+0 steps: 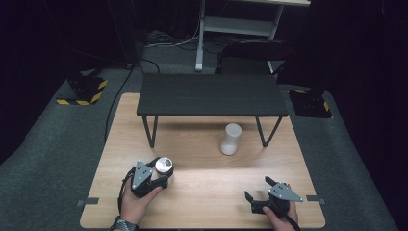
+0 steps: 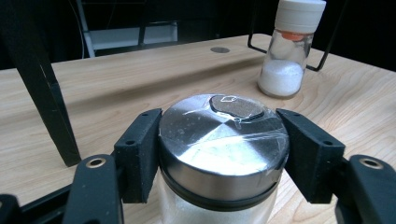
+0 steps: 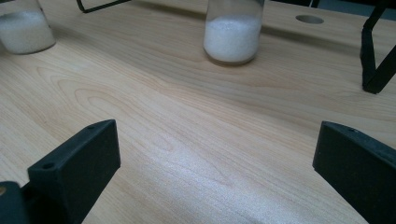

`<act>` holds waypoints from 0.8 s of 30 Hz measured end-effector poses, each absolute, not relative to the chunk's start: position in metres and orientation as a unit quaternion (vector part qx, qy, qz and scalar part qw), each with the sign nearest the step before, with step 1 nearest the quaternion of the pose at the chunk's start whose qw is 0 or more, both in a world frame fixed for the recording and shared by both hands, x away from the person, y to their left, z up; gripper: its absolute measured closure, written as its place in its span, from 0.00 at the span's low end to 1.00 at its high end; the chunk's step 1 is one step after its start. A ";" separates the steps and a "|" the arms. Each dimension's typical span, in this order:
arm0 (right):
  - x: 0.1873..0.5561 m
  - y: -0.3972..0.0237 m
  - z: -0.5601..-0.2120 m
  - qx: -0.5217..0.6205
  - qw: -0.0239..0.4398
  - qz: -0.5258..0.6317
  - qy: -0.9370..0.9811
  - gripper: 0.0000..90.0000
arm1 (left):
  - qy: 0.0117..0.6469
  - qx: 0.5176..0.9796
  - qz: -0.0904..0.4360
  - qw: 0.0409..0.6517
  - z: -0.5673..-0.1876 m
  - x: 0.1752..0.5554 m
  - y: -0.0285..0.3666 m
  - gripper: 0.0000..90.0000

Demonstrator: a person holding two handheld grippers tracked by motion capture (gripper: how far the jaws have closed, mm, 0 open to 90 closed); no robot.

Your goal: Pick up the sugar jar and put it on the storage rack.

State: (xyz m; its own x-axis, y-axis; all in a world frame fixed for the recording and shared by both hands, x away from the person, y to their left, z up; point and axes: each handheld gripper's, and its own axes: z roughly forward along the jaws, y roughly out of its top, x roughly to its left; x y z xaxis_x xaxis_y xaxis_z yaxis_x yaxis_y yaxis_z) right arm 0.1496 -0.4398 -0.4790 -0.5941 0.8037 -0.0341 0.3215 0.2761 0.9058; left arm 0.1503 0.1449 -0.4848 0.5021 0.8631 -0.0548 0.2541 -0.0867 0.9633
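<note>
A glass jar with a shiny metal lid (image 1: 164, 166) (image 2: 223, 140) holds white grains and stands at the front left of the wooden table (image 1: 207, 197). My left gripper (image 1: 162, 174) (image 2: 224, 156) is shut on it, both black pads pressed against the lid's sides. A second jar with a white cap (image 1: 231, 139) (image 2: 292, 51) (image 3: 232, 35) stands upright near the table's middle, by the black shelf's right leg. My right gripper (image 1: 257, 188) (image 3: 215, 168) rests at the front right, jaws wide open over bare wood with nothing between them.
A low black shelf (image 1: 211, 94) on thin metal legs spans the far half of the table. The metal-lid jar's base (image 3: 23, 28) shows at the far left of the right gripper view, and one shelf leg (image 3: 373, 65) at its right. Dark carpet surrounds the table.
</note>
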 end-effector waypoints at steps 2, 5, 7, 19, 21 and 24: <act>0.150 -0.440 -0.479 0.372 0.254 0.474 0.757 0.00 | 0.412 0.680 0.284 0.536 -0.485 0.150 0.144 0.39; 0.150 -0.441 -0.479 0.372 0.254 0.475 0.756 0.00 | 0.413 0.679 0.284 0.536 -0.484 0.150 0.143 0.39; 0.150 -0.441 -0.479 0.372 0.253 0.475 0.756 0.00 | 0.414 0.679 0.281 0.538 -0.484 0.151 0.143 0.39; 0.150 -0.441 -0.479 0.371 0.253 0.475 0.757 0.00 | 0.422 0.671 0.277 0.543 -0.480 0.152 0.137 0.39; 0.150 -0.441 -0.479 0.371 0.252 0.475 0.757 0.00 | 0.422 0.669 0.277 0.545 -0.478 0.153 0.135 0.39; 0.150 -0.441 -0.479 0.371 0.252 0.475 0.757 0.00 | 0.422 0.670 0.277 0.544 -0.476 0.154 0.133 0.39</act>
State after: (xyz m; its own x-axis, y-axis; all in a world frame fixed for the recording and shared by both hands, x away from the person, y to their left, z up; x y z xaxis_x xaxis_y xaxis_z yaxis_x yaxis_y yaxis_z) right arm 0.1502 -0.4410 -0.4791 -0.5968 0.8019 -0.0288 0.3224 0.2725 0.9065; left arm 0.1538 0.1330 -0.4760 0.4907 0.8669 -0.0882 0.2637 -0.0513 0.9632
